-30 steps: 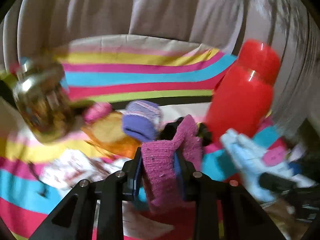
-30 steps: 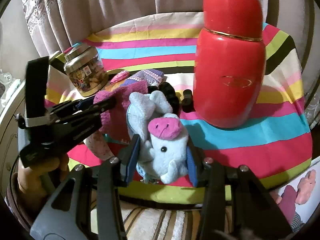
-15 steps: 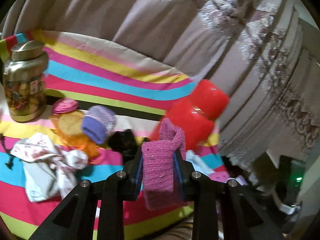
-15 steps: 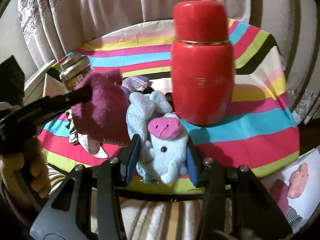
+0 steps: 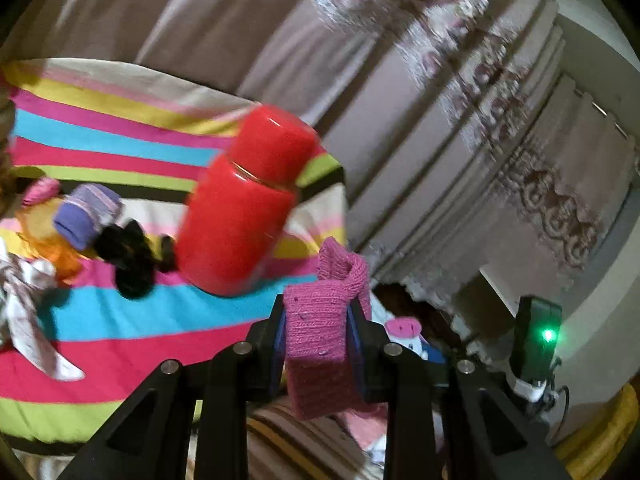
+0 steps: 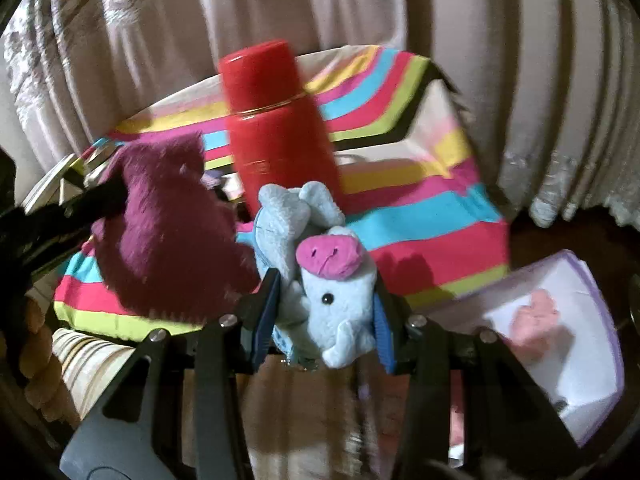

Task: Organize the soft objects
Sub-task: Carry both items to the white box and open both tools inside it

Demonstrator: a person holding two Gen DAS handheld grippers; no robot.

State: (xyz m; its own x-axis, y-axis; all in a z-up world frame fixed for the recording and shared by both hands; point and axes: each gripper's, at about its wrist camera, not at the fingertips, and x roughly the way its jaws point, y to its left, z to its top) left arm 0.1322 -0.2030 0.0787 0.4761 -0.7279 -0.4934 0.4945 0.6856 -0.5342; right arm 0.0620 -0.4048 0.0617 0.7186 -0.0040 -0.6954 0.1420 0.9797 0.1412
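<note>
The left gripper (image 5: 316,340) is squeezing a pink knitted sock (image 5: 320,320), which sticks up between its pads and hangs down below them. It is up in the air, past the edge of the striped cloth (image 5: 120,320). The right gripper (image 6: 326,312) is squeezing a blue plush toy (image 6: 332,292) with a pink snout, also up in the air, in front of the table.

Both things look light and squishy. They will bend and flop, so it seems best to pinch them around the fat middle, like now (a thin end could slip out). They won't break if they drop.

Counting what shows: one pink sock, one blue toy, one red flask (image 5: 244,216) standing on the cloth. On the cloth there is also one purple knit roll (image 5: 86,216), one black lump (image 5: 128,256), one orange soft thing (image 5: 52,240) and one white patterned cloth (image 5: 24,304). A white box (image 6: 560,328) sits low on the right.
</note>
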